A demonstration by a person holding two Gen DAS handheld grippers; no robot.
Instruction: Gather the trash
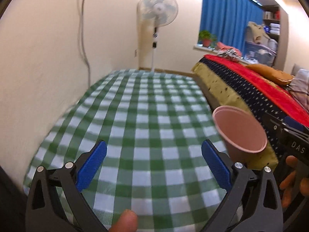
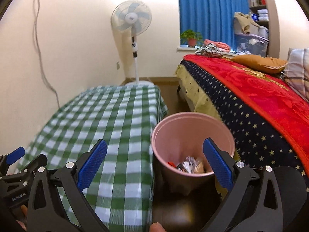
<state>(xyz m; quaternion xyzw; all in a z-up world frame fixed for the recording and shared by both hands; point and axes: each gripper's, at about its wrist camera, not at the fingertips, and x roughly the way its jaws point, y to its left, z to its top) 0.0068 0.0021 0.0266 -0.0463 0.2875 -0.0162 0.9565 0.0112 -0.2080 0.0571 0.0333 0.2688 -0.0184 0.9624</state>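
Green-and-white checked cloth covers the desk, which stands along a cream wall; beyond its far end a pedestal fan stands. Just beside the desk's right edge, between it and the bed, a pink waste bin sits on the floor with wrappers at its bottom. Left gripper hovers over the desk, fingers wide apart, nothing between them; right gripper likewise spread, its right finger before the bin's mouth.
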